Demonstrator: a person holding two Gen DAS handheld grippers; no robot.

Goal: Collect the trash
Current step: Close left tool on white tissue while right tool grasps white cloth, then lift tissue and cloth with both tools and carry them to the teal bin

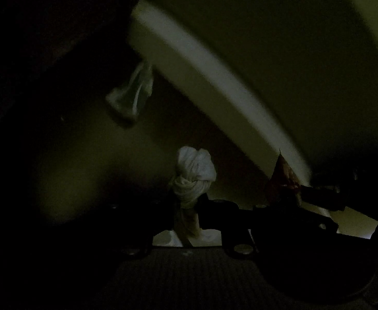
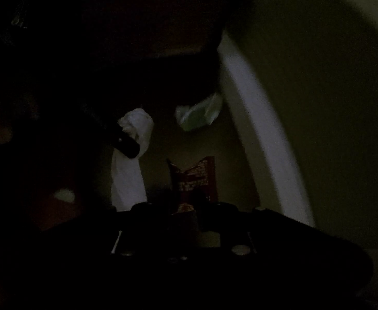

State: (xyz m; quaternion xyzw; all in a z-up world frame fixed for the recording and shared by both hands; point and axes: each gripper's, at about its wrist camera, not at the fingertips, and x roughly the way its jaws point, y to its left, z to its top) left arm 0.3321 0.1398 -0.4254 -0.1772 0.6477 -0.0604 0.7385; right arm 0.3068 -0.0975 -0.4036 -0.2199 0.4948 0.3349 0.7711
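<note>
1. My left gripper (image 1: 189,201) is pinched tight on a crumpled white tissue (image 1: 195,170).
2. My right gripper (image 2: 186,206) is clamped on a red wrapper (image 2: 196,178).
3. A clear plastic bag (image 1: 130,95) lies on the floor by the white baseboard (image 1: 202,59).

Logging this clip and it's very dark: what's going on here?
A person is collecting trash with two handheld grippers. The left gripper is shut on a crumpled white tissue; the right gripper is shut on a red wrapper. A clear plastic wrapper lies by a white baseboard.

Dim floor (image 1: 90,170), with a clear plastic wrapper (image 1: 130,95) beside a pale baseboard (image 1: 214,82).
</note>
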